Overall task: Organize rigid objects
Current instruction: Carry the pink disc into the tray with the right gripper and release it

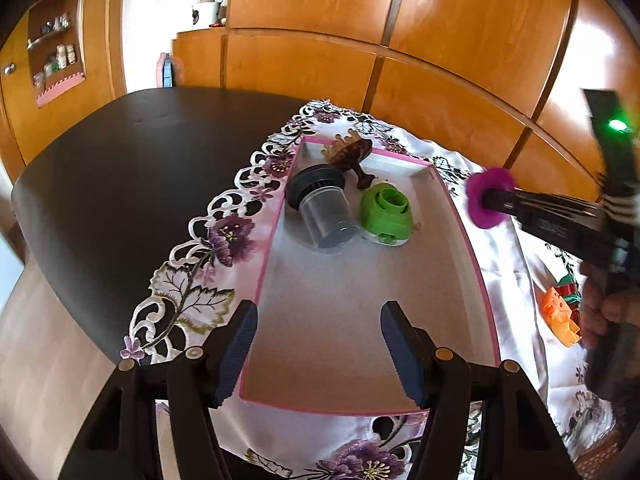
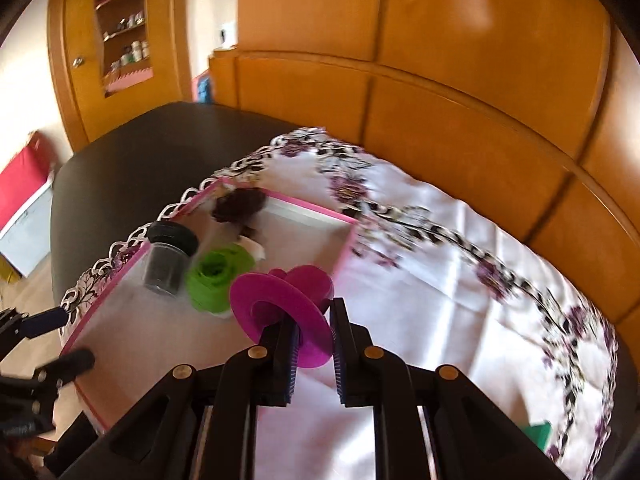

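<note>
Right tongs (image 2: pixel 314 346) are pinching the magenta spool (image 2: pixel 280 312) just beside the pink tray's (image 1: pixel 478 276) right wall; left tongs (image 1: pixel 320 354) spread, idle. We're releasing low, clear of the green cap (image 1: pixel 384 214).

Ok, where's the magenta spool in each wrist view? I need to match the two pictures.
Left wrist: magenta spool at right of centre, on the tip of the right gripper, above the tray's right rim.
Right wrist: magenta spool at centre, clamped between the fingers, near the tray's right edge.
Shared landmark: green cap inside the pink-rimmed tray.
</note>
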`<control>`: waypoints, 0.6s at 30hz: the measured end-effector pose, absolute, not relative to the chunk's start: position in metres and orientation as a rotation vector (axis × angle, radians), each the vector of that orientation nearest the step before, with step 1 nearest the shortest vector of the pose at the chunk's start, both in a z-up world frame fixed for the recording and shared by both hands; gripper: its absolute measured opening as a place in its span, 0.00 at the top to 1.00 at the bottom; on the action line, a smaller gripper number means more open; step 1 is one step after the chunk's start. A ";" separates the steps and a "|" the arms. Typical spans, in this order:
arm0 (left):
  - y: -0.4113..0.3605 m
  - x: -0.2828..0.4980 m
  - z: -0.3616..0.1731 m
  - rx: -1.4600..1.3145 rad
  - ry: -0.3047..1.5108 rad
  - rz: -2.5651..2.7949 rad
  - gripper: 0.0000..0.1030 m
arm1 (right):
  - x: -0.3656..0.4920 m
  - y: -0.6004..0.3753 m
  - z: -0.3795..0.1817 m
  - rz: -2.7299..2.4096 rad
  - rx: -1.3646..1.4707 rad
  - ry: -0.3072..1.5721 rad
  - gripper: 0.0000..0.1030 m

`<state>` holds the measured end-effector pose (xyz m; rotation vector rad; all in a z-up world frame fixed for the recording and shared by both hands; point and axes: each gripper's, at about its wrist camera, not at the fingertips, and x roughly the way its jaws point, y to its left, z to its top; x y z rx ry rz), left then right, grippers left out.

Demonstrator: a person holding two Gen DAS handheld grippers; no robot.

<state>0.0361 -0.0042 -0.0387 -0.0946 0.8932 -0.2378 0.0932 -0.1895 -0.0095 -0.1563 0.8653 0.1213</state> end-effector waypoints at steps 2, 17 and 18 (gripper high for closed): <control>-0.002 0.036 -0.039 -0.101 0.894 -0.237 0.37 | 0.111 -0.182 -0.020 0.101 -0.156 0.894 0.87; 0.005 0.040 -0.048 -0.118 0.914 -0.223 0.37 | 0.121 -0.177 -0.053 0.103 -0.136 0.964 0.67; 0.005 0.040 -0.048 -0.121 0.915 -0.222 0.37 | 0.119 -0.177 -0.051 0.110 -0.125 0.953 0.62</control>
